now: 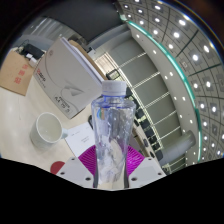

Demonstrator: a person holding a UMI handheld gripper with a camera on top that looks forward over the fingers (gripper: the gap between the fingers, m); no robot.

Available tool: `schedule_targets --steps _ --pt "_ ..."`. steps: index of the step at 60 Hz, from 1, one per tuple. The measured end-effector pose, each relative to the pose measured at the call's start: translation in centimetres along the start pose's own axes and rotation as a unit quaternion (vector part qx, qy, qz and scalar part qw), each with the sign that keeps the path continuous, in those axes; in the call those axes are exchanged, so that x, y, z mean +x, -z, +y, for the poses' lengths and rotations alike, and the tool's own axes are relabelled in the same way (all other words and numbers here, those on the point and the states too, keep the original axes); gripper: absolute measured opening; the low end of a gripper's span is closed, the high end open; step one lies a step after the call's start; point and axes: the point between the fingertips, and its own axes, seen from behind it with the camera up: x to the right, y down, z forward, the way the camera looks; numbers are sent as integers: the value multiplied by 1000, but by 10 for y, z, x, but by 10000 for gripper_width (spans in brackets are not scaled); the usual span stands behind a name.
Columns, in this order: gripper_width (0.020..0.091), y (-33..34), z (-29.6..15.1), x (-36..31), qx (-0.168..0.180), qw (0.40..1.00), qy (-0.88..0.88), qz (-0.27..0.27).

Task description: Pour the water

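Observation:
A clear plastic water bottle (pixel 112 128) with a pale cap stands upright between my fingers. My gripper (pixel 111 163) is shut on the bottle, with both purple pads (pixel 93 160) pressed against its lower sides. The whole view is tilted. A white paper cup (pixel 48 129), open side showing, sits on the light table (pixel 22 105) beside the bottle, off past the finger on that side. The bottle's base is hidden behind my fingers.
A large white carton (pixel 68 78) with printed marks lies on the table beyond the cup. A brown cardboard box (pixel 18 72) sits behind it. Chairs (pixel 148 128) stand at the other side of the bottle. A ceiling with rows of lights (pixel 175 40) fills the background.

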Motion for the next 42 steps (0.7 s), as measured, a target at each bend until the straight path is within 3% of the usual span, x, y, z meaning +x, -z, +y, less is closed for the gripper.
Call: schedule_targets --steps 4,21,31,38,42 --pt "346 3 -3 -8 17 995 -93 -33" --pt "345 -5 30 -67 19 927 -345 -144" --pt "347 -10 51 -100 8 903 -394 -172" --pt "396 -9 57 -99 23 895 -416 -162" --pt "458 -4 59 -100 23 891 -427 -155"
